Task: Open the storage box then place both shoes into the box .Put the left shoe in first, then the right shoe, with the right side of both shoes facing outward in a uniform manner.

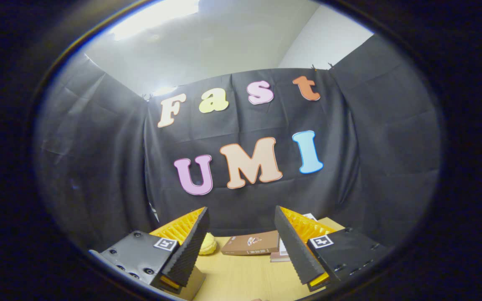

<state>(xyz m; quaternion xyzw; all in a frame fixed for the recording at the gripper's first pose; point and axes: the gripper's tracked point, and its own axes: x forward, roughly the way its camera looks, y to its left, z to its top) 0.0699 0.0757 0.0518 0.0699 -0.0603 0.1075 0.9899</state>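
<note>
Claw (241, 234) gapes empty, brown box (250, 243) lying flat just beyond its fingers.

brown box (250, 243) w/ small print, pale yellow lump (207, 243), light wood table (241, 276) (fingers (188, 246) black ribbed, orange backs).

A light wooden table (245, 278) is carrying a brown book (250, 243) near its far edge; a yellow bun-like object (207, 244) is sitting beside it.
</note>
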